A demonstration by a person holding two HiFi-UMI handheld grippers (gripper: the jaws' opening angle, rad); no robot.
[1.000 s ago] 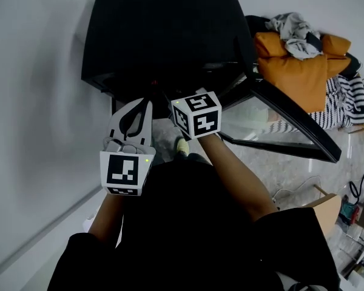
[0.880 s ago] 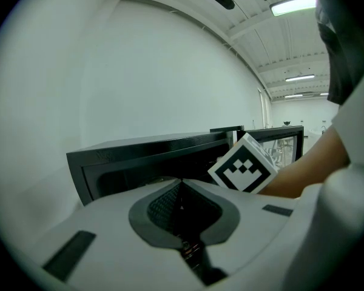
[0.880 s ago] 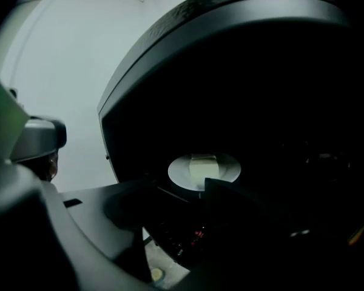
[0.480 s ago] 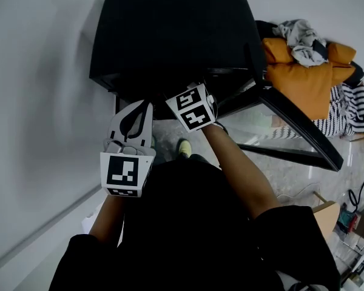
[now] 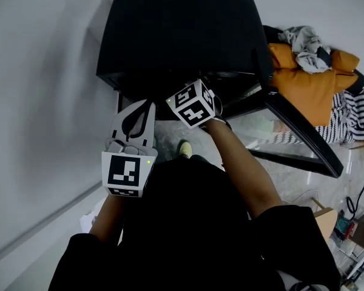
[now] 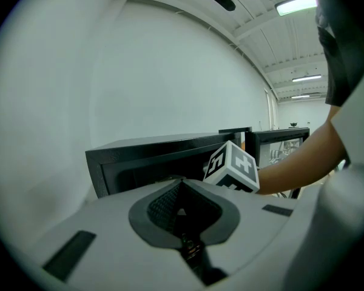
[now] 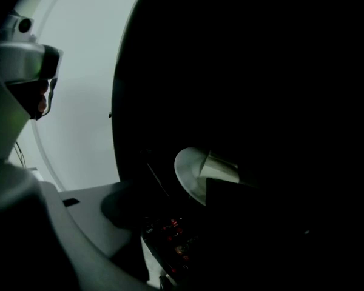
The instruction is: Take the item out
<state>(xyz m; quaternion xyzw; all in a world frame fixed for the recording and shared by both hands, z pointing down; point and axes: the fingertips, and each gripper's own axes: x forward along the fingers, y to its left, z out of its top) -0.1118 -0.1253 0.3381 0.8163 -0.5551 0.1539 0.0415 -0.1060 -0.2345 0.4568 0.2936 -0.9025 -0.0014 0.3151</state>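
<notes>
A black cabinet stands in front of me with its glass door swung open to the right. My right gripper reaches into the dark opening; in the head view only its marker cube and the forearm show. In the right gripper view, my right gripper is open, and a pale plate with a light item on it lies just ahead of the jaws, not touched. My left gripper is shut on nothing, just left of the cube and outside the opening.
A white wall runs along the left. Right of the cabinet lies a pile of clothes, with an orange piece and a striped one. The open door juts out to the lower right. A power cable lies on the pale floor.
My right gripper has pushed further into the cabinet opening, its cube now tilted and closer to the front edge. The left gripper has stayed where it was.
</notes>
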